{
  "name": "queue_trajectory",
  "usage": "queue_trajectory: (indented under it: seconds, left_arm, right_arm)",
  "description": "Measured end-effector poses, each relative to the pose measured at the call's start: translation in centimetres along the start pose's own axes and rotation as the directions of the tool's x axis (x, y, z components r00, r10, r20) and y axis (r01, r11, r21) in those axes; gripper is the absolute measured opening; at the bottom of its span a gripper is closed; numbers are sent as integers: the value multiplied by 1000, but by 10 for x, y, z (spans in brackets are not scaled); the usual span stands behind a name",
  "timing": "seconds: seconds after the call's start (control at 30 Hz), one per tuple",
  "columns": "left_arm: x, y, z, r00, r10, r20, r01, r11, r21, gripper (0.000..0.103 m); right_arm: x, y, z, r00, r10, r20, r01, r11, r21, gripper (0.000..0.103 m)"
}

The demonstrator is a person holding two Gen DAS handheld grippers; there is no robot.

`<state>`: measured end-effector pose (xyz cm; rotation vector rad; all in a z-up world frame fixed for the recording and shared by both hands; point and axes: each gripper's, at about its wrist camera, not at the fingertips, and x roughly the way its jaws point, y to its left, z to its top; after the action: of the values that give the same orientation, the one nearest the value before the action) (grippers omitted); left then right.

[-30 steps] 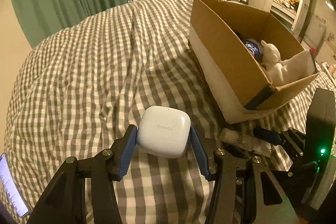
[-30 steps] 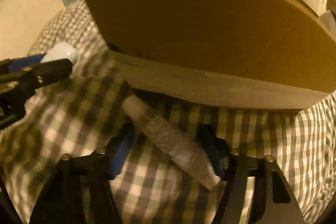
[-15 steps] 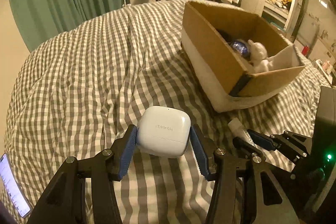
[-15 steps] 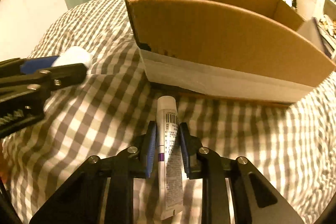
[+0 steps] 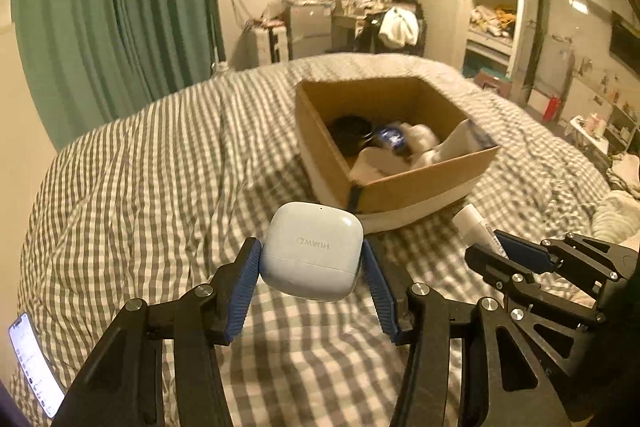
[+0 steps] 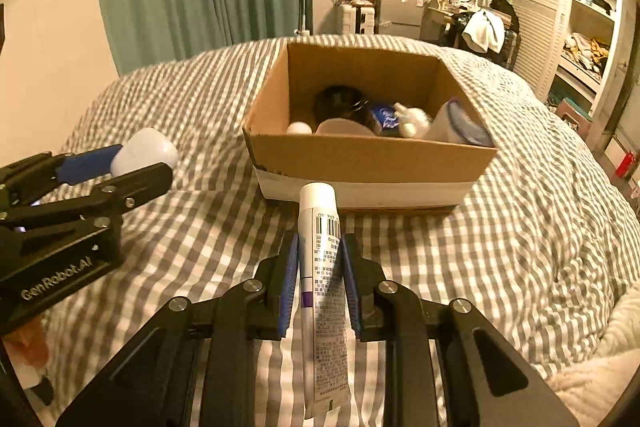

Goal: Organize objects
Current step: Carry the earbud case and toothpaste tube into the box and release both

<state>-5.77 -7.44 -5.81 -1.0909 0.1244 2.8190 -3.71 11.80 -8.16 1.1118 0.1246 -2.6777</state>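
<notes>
My left gripper is shut on a white earbud case and holds it above the checked bedspread, in front of the open cardboard box. It also shows at the left of the right wrist view with the earbud case. My right gripper is shut on a white tube, cap toward the cardboard box, lifted off the bed. It shows in the left wrist view with the tube. The box holds several items.
A checked duvet covers the bed. A lit phone lies at its near left edge. A white fluffy cloth lies at the right. Green curtains, a desk and shelves stand beyond the bed.
My right gripper has closed on the tube and lifted it off the bed. Both grippers have risen and pulled back, so the box inside now shows.
</notes>
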Motion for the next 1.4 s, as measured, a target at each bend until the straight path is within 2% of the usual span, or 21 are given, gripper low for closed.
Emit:
queue_trajectory:
  seconds: [0.2, 0.47, 0.63, 0.83, 0.93, 1.1, 1.23, 1.4]
  left_arm:
    - [-25, -14, 14, 998, -14, 54, 12, 999, 41, 53]
    - [-28, -20, 49, 998, -16, 68, 12, 998, 64, 53]
    - [-21, -23, 78, 996, -42, 83, 36, 997, 69, 53]
    - [1, -25, 114, 995, -38, 94, 31, 997, 70, 53]
    - [14, -29, 131, 994, -42, 97, 35, 997, 75, 53]
    - [44, -34, 152, 994, -33, 100, 26, 998, 65, 53]
    - [80, -40, 162, 998, -29, 60, 25, 998, 66, 53]
    - [120, -47, 162, 999, -36, 9, 35, 997, 74, 53]
  right_arm:
    - [-32, 3, 10, 997, -3, 72, 3, 1000, 5, 21]
    - [-64, -7, 36, 993, -10, 120, 8, 1000, 20, 21]
    - [-75, -18, 55, 992, -13, 128, 8, 999, 41, 21]
    - [-72, -34, 90, 990, -9, 144, 0, 998, 62, 21]
    - [-64, -45, 111, 988, 22, 153, -35, 996, 84, 21]
    - [-40, -57, 140, 988, 20, 151, -33, 996, 83, 21]
    - [-9, -68, 153, 991, 20, 129, -36, 992, 121, 21]
    - [42, -87, 160, 997, 32, 75, -48, 974, 222, 21]
